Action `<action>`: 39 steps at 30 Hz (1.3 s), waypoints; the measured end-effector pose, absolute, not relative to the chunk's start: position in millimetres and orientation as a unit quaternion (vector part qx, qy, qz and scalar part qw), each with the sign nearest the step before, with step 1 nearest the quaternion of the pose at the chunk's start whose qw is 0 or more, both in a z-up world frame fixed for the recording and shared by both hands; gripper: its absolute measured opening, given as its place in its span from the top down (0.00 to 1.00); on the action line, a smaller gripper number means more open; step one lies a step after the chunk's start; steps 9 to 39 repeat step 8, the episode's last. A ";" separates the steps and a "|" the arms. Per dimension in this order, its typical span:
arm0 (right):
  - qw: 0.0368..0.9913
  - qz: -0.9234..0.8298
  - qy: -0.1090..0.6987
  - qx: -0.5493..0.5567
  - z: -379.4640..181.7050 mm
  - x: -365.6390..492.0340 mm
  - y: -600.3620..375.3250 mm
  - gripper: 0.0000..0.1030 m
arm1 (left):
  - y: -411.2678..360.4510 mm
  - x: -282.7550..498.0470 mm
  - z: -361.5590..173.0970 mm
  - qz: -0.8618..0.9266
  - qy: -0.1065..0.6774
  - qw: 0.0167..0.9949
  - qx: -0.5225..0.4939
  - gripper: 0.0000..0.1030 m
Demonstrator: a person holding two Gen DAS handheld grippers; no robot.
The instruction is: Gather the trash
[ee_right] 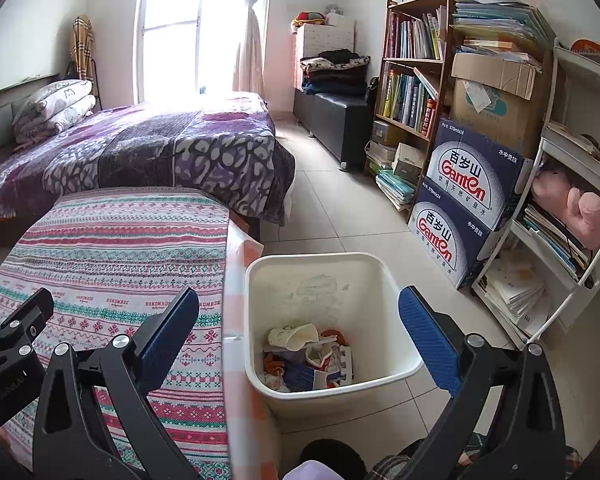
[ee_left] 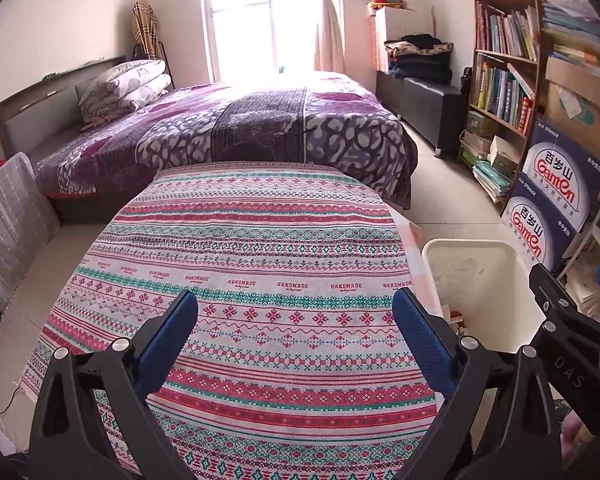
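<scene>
Bedroom with pale tiled floor [ee_right: 332, 216]. Bed [ee_left: 228, 128] under purple cover; bright window [ee_left: 260, 20] behind. Bookshelf [ee_right: 412, 80] and stacked cardboard boxes [ee_right: 468, 200] along right wall.

Your tablecloth [ee_left: 260, 280]: pink, red and teal cross-stitch bands.
Your bin [ee_right: 384, 280]: cream-white.
Trash [ee_right: 308, 356] inside: white, orange, red scraps.
Your gripper pads [ee_right: 428, 340]: blue on black frames.
Bedspread [ee_left: 240, 128]: purple, grey-mottled.
Boxes [ee_right: 472, 184]: navy, red lettering.

The right gripper [ee_right: 298, 320] was held wide open above the white bin [ee_right: 380, 276], in which crumpled trash [ee_right: 310, 354] was seen.
</scene>
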State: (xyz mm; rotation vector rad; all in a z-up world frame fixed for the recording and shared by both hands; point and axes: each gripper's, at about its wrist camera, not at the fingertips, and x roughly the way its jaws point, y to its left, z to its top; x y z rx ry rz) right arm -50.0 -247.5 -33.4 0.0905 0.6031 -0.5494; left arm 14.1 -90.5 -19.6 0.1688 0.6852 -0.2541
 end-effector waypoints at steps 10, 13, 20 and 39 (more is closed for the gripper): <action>0.917 -0.267 0.293 0.044 -33.1 -50.1 -248.3 0.07 | -90.2 15.9 -20.8 -0.121 0.339 0.930 0.080 0.08; 0.917 -0.267 0.293 0.044 -33.1 -50.1 -248.3 0.07 | -90.2 15.9 -20.8 -0.121 0.339 0.930 0.080 0.08; 0.917 -0.267 0.293 0.044 -33.1 -50.1 -248.3 0.07 | -90.2 15.9 -20.8 -0.121 0.339 0.930 0.080 0.08; 0.917 -0.267 0.293 0.044 -33.1 -50.1 -248.3 0.07 | -90.2 15.9 -20.8 -0.121 0.339 0.930 0.080 0.08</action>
